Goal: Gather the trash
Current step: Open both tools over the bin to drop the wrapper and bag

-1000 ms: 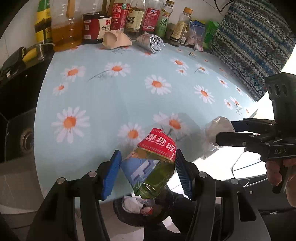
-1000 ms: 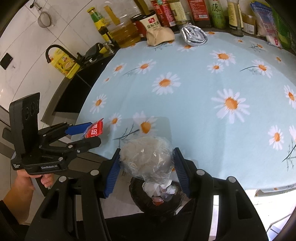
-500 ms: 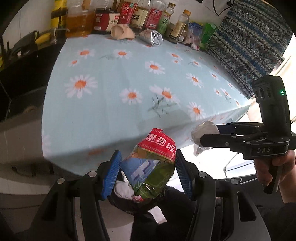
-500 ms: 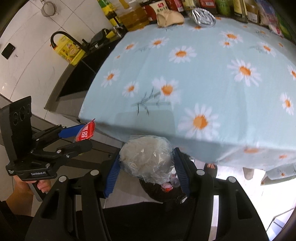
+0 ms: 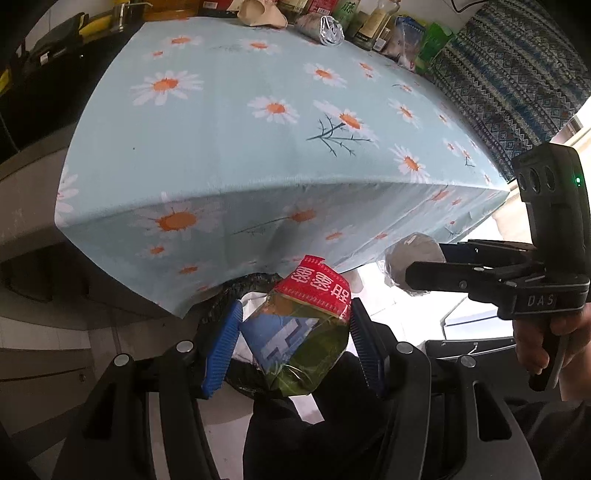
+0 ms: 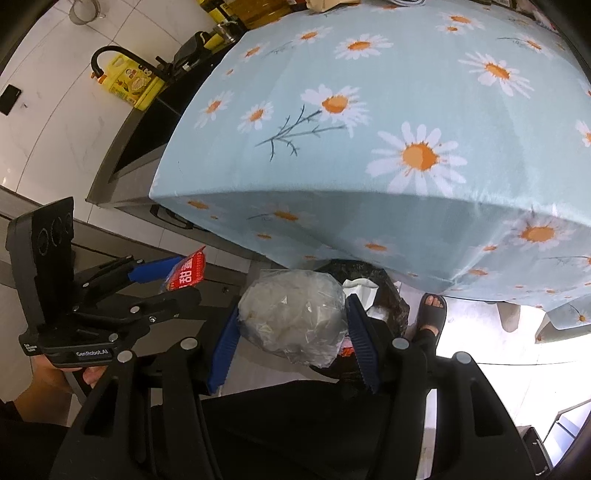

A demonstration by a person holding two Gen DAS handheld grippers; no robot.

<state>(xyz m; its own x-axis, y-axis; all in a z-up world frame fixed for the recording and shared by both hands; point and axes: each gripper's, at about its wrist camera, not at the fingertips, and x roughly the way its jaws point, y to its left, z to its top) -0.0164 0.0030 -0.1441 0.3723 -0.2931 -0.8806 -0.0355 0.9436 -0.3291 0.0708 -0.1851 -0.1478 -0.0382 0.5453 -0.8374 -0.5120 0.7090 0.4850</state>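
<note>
My left gripper (image 5: pixel 293 347) is shut on a crumpled snack wrapper (image 5: pixel 301 334), red, blue and green, held below the table's front edge over a black trash bin (image 5: pixel 229 295). My right gripper (image 6: pixel 291 332) is shut on a crumpled clear plastic bag (image 6: pixel 295 317), held just above the same bin (image 6: pixel 373 284), which holds white paper. In the left wrist view the right gripper (image 5: pixel 413 273) shows at the right with the bag (image 5: pixel 406 254). In the right wrist view the left gripper (image 6: pixel 170 280) shows at the left with the wrapper (image 6: pixel 188 273).
A table with a light-blue daisy cloth (image 5: pixel 258 122) fills the view above the bin. Bottles, a foil packet (image 5: pixel 328 27) and a beige object (image 5: pixel 258 16) stand along its far edge. A dark counter with a sink (image 6: pixel 147 122) lies left. A sandalled foot (image 6: pixel 430 314) stands by the bin.
Both grippers have moved down and back off the table's edge with their loads. They now hang below the tabletop, closer to the bin.
</note>
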